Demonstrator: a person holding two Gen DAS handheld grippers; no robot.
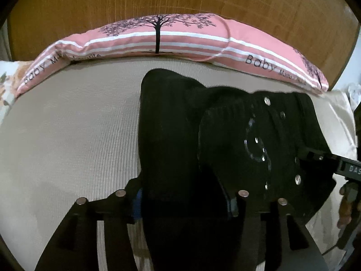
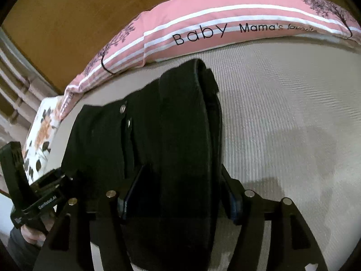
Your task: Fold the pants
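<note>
A beige ribbed mattress cover [image 1: 67,124] fills the surface, and everything here sits relative to it: along its far edge lies a pink striped pillow [image 1: 180,43] printed with a tree and the words "Baby Mama's", backed by a wooden headboard [image 1: 180,0]; at one corner a floral cloth [image 2: 42,135] shows. The black pants [image 1: 180,135] lie bunched in folded layers on the middle of the cover, waistband snaps facing up. The left gripper [image 1: 185,203] is spread, its fingers standing on either side of a fold of the pants without visibly pressing it. The right gripper [image 2: 178,201] is likewise parted around a thick roll of the fabric. The dark cloth swallows the fingertips, so contact is hard to judge. Each view cuts off the other gripper at its edge.
</note>
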